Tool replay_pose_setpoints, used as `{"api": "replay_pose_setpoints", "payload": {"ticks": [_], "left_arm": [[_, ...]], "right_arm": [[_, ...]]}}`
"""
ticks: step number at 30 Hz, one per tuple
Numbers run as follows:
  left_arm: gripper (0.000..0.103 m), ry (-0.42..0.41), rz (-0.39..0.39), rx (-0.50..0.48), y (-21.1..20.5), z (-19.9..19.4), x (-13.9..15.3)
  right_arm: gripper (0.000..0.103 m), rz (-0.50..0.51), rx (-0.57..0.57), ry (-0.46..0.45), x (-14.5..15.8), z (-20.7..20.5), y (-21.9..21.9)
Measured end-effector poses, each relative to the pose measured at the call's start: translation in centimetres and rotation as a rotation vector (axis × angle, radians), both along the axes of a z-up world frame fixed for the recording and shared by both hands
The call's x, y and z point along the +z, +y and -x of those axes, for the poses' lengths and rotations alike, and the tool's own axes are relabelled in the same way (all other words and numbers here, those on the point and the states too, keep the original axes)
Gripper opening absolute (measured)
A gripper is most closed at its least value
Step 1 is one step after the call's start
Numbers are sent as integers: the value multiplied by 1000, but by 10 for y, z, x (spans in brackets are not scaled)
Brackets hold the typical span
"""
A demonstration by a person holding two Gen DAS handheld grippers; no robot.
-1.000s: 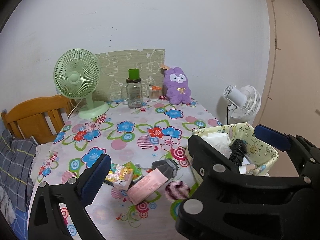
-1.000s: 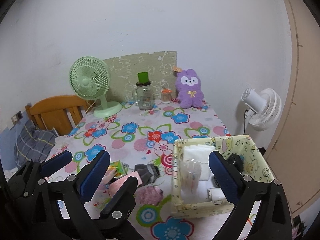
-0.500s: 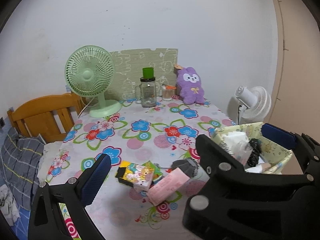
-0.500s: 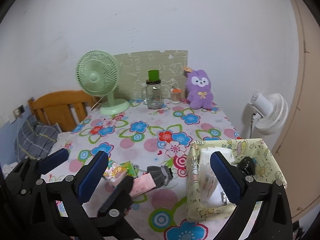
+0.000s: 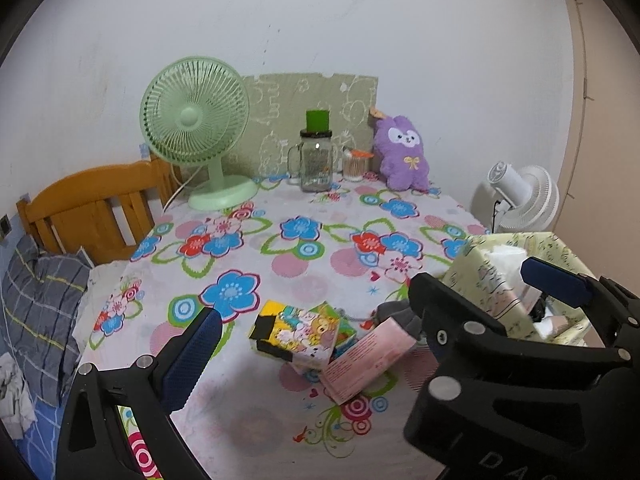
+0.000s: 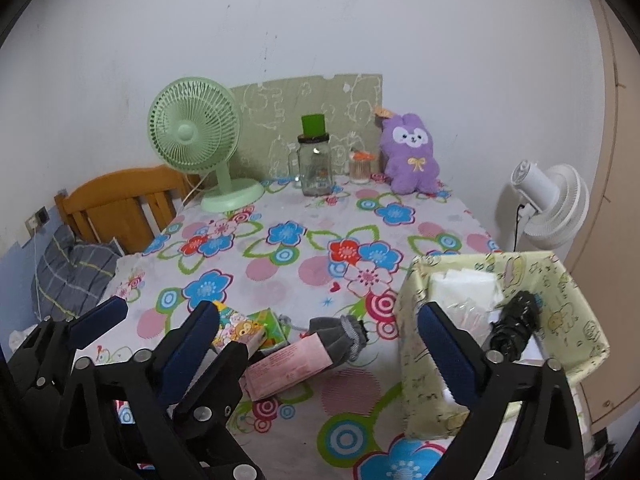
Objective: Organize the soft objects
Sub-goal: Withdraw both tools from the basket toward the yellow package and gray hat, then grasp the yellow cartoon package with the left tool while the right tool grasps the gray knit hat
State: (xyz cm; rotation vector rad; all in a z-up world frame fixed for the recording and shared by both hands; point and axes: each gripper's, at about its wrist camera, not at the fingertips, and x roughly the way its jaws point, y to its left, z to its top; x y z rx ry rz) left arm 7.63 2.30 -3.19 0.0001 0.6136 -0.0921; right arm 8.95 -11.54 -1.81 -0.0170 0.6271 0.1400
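Both our grippers have come lower and nearer the counter (image 6: 280, 264). The fabric bin (image 6: 576, 308) sits at its right edge. Left gripper (image 5: 372, 312) and right gripper (image 6: 320, 328) are spread wide and empty, the right's jaws just narrowing slightly, above the grey socks (image 6: 340, 332) and tissue packs (image 5: 296, 332) near the front edge, likely approaching a first pickup.

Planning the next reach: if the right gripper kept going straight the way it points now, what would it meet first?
Probably the pink packet and the grey sock lying against it; they sit between the open fingers of the right gripper, with the fabric box just right of that line. Depth is hard to judge.
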Motion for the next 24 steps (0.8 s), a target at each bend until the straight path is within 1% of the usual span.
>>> {"api": "replay_pose_setpoints", "payload": {"ticks": [7,12,16,24], "left_arm": [[103,53,-4,20,10,-15,-20],[103,77,-22,24,14,-25,-32],[103,93,-40,23,15,-33,-40],[103,130,-48,17,16,-53,-56]], "right_arm": [[94,2,5,59,-22,-15,8],[90,7,11,94,-35,-25,14],[90,17,15,118,-45,-33,18],[90,23,6,161,-60,-51,21]]}}
